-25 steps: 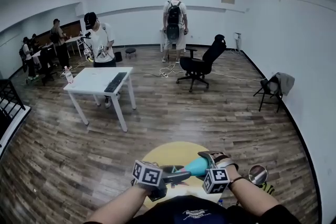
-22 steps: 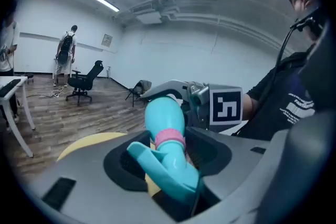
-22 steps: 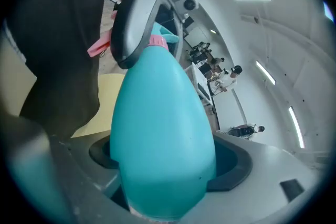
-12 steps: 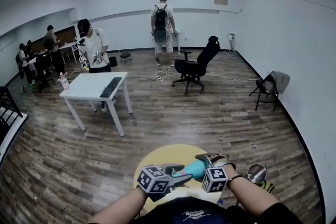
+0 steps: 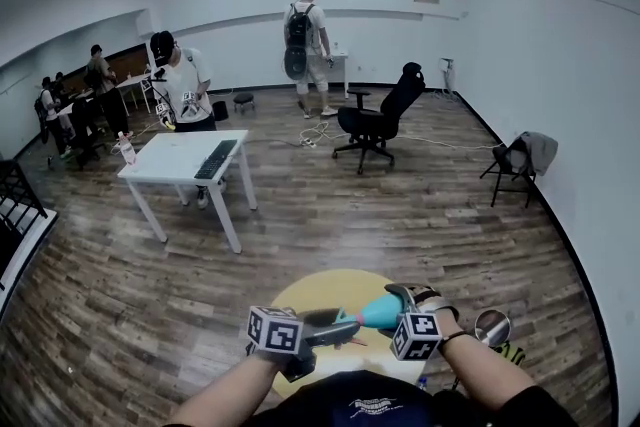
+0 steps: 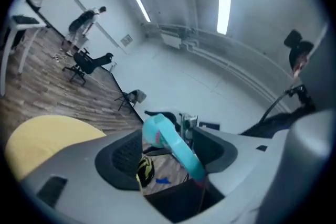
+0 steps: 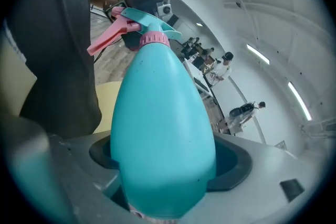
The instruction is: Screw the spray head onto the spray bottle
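A teal spray bottle (image 7: 163,113) lies across my right gripper (image 7: 163,165), whose jaws are shut on its wide body. Its teal spray head (image 7: 144,21), with a pink trigger and a pink collar, sits on the neck at the far end. My left gripper (image 6: 167,157) is at that spray head (image 6: 170,141); its jaws are opening, with the head between them and a gap on the left side. In the head view both grippers meet low over a yellow round table (image 5: 320,293), the left gripper (image 5: 325,330) facing the right gripper (image 5: 395,310) with the bottle (image 5: 378,312) between them.
A white table (image 5: 170,160) with a keyboard stands at the left. A black office chair (image 5: 380,120) is in mid-room and a folding chair (image 5: 515,165) by the right wall. Several people stand at the back. A round shiny object (image 5: 492,327) lies beside the yellow table.
The left gripper has drawn back slightly to the left at the spray head. The bottle stays in the right gripper. The person with the backpack has stepped along the back wall.
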`<state>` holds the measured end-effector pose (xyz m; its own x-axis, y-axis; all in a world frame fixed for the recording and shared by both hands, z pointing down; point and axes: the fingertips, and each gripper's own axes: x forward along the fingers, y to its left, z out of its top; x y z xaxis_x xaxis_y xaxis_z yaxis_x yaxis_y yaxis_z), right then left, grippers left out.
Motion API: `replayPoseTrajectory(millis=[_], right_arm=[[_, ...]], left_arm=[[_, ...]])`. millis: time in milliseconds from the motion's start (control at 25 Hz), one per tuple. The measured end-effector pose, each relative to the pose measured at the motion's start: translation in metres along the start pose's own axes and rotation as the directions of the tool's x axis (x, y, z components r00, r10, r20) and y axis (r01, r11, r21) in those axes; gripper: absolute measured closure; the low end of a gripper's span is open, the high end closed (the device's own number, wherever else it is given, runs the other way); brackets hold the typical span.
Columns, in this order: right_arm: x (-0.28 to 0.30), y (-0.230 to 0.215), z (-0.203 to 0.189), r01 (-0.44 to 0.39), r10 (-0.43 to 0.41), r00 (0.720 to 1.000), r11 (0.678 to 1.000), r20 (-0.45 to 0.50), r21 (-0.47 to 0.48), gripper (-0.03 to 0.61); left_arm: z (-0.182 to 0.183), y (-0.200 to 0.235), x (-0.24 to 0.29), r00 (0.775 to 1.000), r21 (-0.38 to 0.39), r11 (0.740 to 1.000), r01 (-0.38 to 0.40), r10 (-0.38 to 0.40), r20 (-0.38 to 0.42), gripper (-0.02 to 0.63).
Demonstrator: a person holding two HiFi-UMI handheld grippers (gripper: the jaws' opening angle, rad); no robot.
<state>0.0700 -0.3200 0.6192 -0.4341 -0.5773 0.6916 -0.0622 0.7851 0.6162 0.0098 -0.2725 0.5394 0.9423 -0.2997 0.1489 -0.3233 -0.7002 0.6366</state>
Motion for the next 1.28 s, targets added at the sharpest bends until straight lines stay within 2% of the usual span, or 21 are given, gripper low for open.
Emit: replayPoseTrajectory(millis=[40, 80, 120, 240, 320, 360, 400, 480, 560, 600, 680, 760, 840, 920, 1000, 1040, 1080, 1120, 1160, 1200, 1280], right_arm=[[0.002, -0.001, 0.008, 0.011, -0.011, 1.0, 0.999, -0.004, -0.042, 0.12], [0.005, -0.003, 0.01, 0.02, -0.021, 1.0, 0.997, -0.014, -0.079, 0.12], [0.006, -0.003, 0.01, 0.021, -0.024, 1.0, 0.995, -0.02, -0.1, 0.12], [0.005, 0.001, 0.009, 0.026, -0.028, 0.999, 0.994, -0.018, -0.105, 0.123], [0.008, 0.0, 0.008, 0.041, -0.044, 0.999, 0.994, -0.026, -0.104, 0.124], [0.01, 0.001, 0.006, 0.036, -0.039, 0.999, 0.994, -0.028, -0.101, 0.124], [0.01, 0.003, 0.006, 0.018, -0.02, 0.999, 0.996, -0.025, -0.091, 0.124], [0.009, 0.009, 0.007, -0.024, 0.024, 1.0, 0.999, 0.0, -0.044, 0.126], [0.01, 0.011, 0.004, -0.045, 0.044, 0.999, 0.998, 0.027, 0.032, 0.126], [0.009, 0.012, -0.001, -0.049, 0.047, 0.998, 0.996, 0.031, 0.074, 0.126], [0.006, 0.011, -0.021, -0.044, 0.043, 0.999, 0.99, 0.008, 0.132, 0.126], [0.002, 0.01, -0.04, -0.026, 0.031, 0.999, 0.99, -0.032, 0.142, 0.125], [0.0, 0.007, -0.049, -0.005, 0.012, 0.998, 0.993, -0.056, 0.122, 0.125], [0.0, 0.003, -0.038, 0.012, -0.008, 0.999, 0.997, -0.054, 0.07, 0.124], [0.0, 0.002, -0.012, 0.023, -0.023, 0.999, 1.0, -0.03, -0.003, 0.124], [0.001, 0.001, 0.0, 0.032, -0.033, 0.999, 0.999, -0.025, -0.041, 0.124], [0.004, 0.0, 0.006, 0.044, -0.047, 0.998, 0.996, -0.032, -0.081, 0.123], [0.006, 0.0, 0.006, 0.051, -0.056, 0.997, 0.992, -0.046, -0.115, 0.123], [0.008, 0.002, 0.004, 0.046, -0.055, 0.997, 0.989, -0.058, -0.138, 0.123], [0.009, 0.006, 0.001, 0.036, -0.046, 0.997, 0.989, -0.063, -0.144, 0.124], [0.007, 0.01, 0.001, 0.036, -0.044, 0.997, 0.991, -0.058, -0.133, 0.127]], left_arm=[[-0.007, -0.003, 0.014, 0.997, 0.091, 0.995, -0.035, 0.041, -0.063, 0.307], [-0.012, -0.003, 0.022, 0.988, 0.192, 0.978, -0.078, 0.101, -0.113, 0.387], [-0.016, -0.002, 0.024, 0.977, 0.274, 0.956, -0.105, 0.15, -0.15, 0.401], [-0.021, -0.006, 0.023, 0.953, 0.414, 0.905, -0.098, 0.205, -0.223, 0.391], [-0.023, -0.006, 0.025, 0.937, 0.491, 0.865, -0.101, 0.248, -0.244, 0.39], [-0.024, -0.005, 0.026, 0.936, 0.493, 0.863, -0.106, 0.254, -0.242, 0.39], [-0.024, -0.005, 0.027, 0.942, 0.461, 0.881, -0.11, 0.24, -0.233, 0.388], [-0.02, -0.003, 0.025, 0.97, 0.328, 0.939, -0.104, 0.168, -0.174, 0.382], [-0.003, -0.003, 0.011, 0.996, 0.163, 0.984, -0.075, 0.081, -0.03, 0.366], [0.007, 0.0, -0.003, 0.997, 0.083, 0.995, -0.057, 0.053, 0.052, 0.32], [0.021, 0.015, -0.039, 0.982, -0.05, 0.998, -0.048, 0.057, 0.181, 0.316], [0.024, 0.035, -0.07, 0.968, -0.137, 0.988, -0.067, 0.098, 0.231, 0.313], [0.021, 0.04, -0.074, 0.971, -0.176, 0.983, -0.051, 0.09, 0.221, 0.312], [0.014, 0.028, -0.048, 0.986, -0.165, 0.986, 0.002, 0.026, 0.166, 0.311], [-0.001, 0.009, -0.007, 0.999, -0.087, 0.996, 0.028, -0.024, 0.048, 0.31], [-0.01, 0.001, 0.011, 1.0, -0.003, 1.0, 0.01, -0.01, -0.027, 0.31], [-0.017, -0.004, 0.022, 0.994, 0.12, 0.992, -0.031, 0.043, -0.098, 0.325], [-0.024, -0.004, 0.027, 0.98, 0.257, 0.964, -0.074, 0.118, -0.158, 0.386], [-0.03, -0.003, 0.027, 0.963, 0.364, 0.927, -0.096, 0.179, -0.202, 0.397], [-0.034, -0.004, 0.027, 0.949, 0.422, 0.901, -0.096, 0.211, -0.233, 0.394], [-0.038, -0.007, 0.027, 0.933, 0.489, 0.869, -0.081, 0.239, -0.27, 0.391]])
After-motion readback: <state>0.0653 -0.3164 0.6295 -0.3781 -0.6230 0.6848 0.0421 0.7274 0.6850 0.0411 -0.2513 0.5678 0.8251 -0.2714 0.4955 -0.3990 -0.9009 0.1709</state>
